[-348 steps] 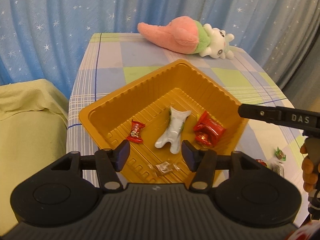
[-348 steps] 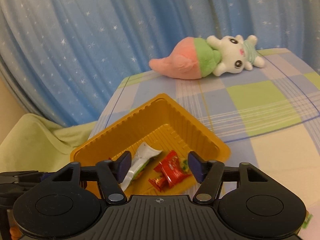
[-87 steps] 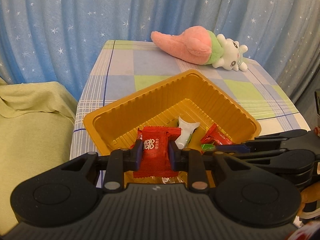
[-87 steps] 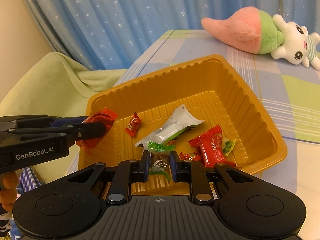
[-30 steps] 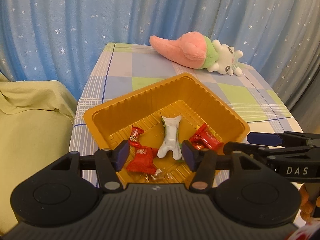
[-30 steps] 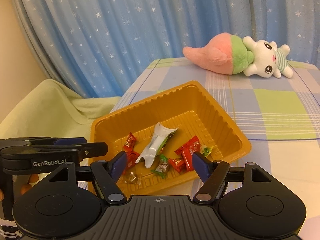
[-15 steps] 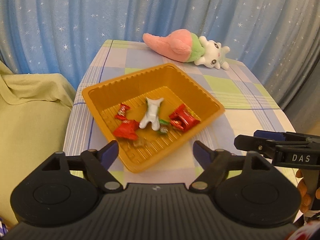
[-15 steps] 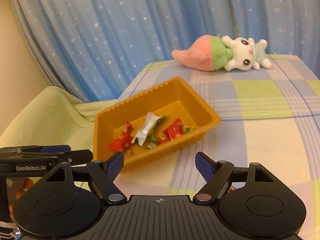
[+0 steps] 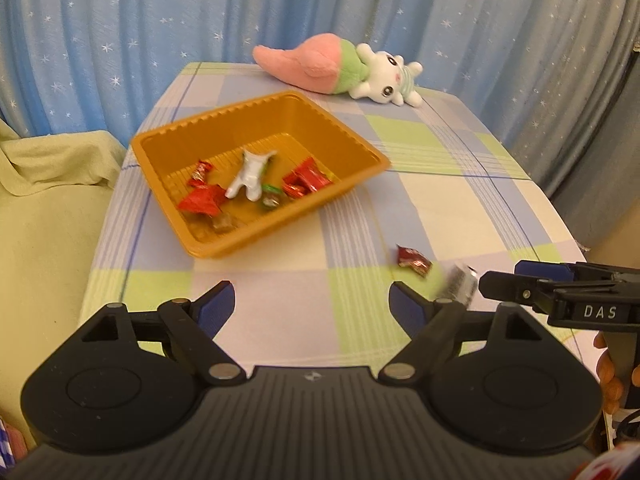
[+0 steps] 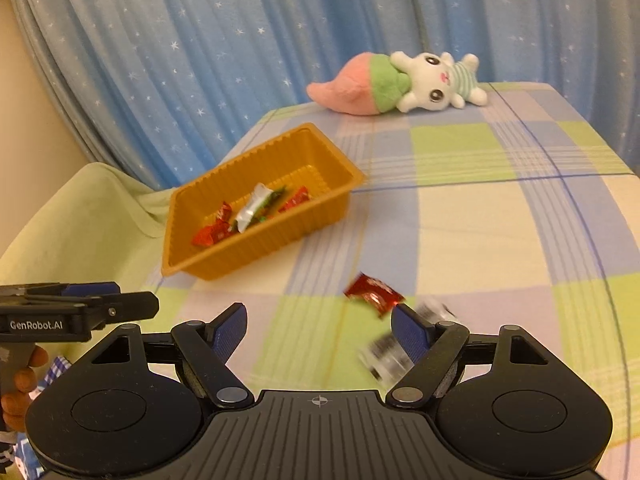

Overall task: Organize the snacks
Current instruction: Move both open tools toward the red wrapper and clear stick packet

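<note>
My worktop [image 9: 460, 208] wears a checked cloth, with a starry blue curtain [image 9: 120, 40] behind and a green cover [image 9: 48, 208] off its left side. Near me, a red candy [image 10: 374, 294] lies loose on the cloth, well short of the tray [image 9: 360, 150], with blurred silver packets [image 10: 386, 356] just beside it. My right gripper [image 10: 318, 330] hangs above them, jaws wide apart and holding nothing; the candy sits just ahead of its right jaw. My left gripper [image 9: 312, 306] is likewise spread and bare. The tray holds the gathered snacks [image 9: 250, 174]. Beyond the tray lies a plush toy [image 9: 340, 68].
</note>
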